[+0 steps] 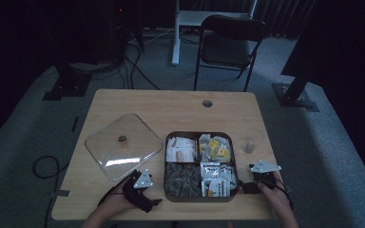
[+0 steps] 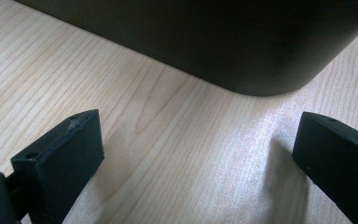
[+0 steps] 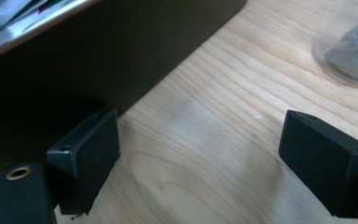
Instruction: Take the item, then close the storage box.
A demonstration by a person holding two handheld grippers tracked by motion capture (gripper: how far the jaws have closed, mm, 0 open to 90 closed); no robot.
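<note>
A dark box point(image 1: 198, 135) with four compartments of tea bags and sachets sits near the table's front edge. My left gripper point(image 1: 145, 183) rests on the wood just left of the box, jaws wide apart with nothing between them. In the left gripper view the box's dark rounded corner point(image 2: 242, 51) lies just beyond that gripper point(image 2: 196, 154). My right gripper point(image 1: 247, 183) lies at the box's right side, also open and empty. The right gripper view has the box wall point(image 3: 74, 60) beside the left jaw of that gripper point(image 3: 200, 154) and a clear cup point(image 3: 349, 51) farther off.
A clear square lid point(image 1: 123, 145) with a small knob lies on the table left of the box. A clear plastic cup point(image 1: 252, 141) stands right of it. A folding chair point(image 1: 228, 45) and cables are on the floor beyond the table point(image 1: 171, 107).
</note>
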